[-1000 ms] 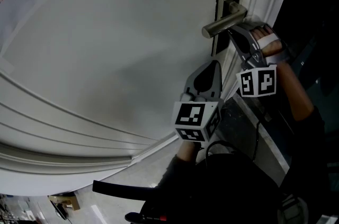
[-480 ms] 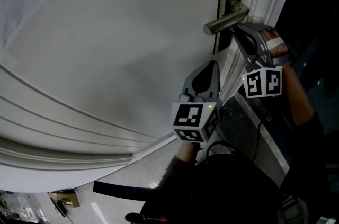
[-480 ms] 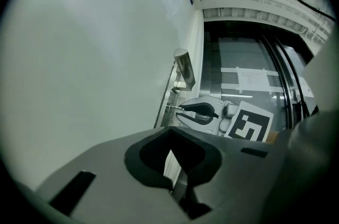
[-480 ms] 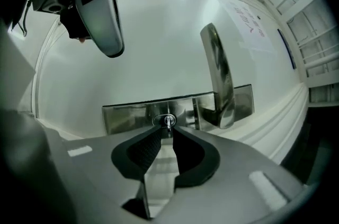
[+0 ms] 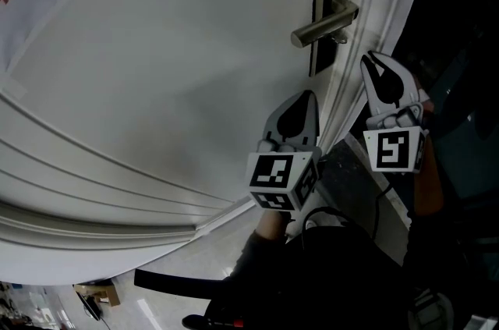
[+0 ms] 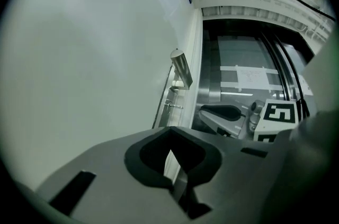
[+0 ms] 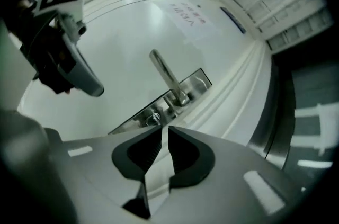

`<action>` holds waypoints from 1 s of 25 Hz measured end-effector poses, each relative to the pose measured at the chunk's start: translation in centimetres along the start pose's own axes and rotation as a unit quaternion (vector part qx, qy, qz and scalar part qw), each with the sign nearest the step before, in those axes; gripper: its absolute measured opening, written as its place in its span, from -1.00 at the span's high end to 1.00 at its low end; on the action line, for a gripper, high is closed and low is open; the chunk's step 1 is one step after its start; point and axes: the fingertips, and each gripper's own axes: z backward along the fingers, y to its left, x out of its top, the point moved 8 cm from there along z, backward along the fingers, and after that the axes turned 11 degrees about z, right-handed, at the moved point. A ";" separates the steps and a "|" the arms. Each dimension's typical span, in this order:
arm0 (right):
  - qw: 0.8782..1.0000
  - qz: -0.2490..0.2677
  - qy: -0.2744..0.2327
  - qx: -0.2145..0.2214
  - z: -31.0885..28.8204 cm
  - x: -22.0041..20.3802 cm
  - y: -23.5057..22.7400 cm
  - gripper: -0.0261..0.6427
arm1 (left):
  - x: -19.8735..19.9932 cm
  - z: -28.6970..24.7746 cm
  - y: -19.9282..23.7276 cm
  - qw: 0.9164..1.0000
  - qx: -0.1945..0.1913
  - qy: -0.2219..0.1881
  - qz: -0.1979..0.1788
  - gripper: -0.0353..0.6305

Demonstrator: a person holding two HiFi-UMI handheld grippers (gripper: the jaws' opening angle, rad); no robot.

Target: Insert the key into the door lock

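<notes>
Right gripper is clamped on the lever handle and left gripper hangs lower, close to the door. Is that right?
Not quite. The right gripper holds nothing and sits clear of the lever handle, lower and out beyond the door's edge. The head view shows the gap, and the right gripper view shows nothing between the jaws. The left gripper does hang lower, close to the door.

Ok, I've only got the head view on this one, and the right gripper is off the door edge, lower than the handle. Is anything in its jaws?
Observer: No. In the right gripper view the right gripper has its jaws a narrow slit apart, nothing between them.
Operator: So where's the key?
Observer: The left gripper view shows a small stub standing out of the door below the handle; possibly the key, too small to confirm.
Operator: And the other one?
Observer: Its own view shows the left gripper with jaws together and empty.
</notes>
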 end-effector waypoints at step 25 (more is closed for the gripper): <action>0.901 -0.422 0.048 0.087 7.2 -3.7 9.3 0.92 | -8.2 1.5 1.4 0.996 0.055 0.066 -0.014 0.89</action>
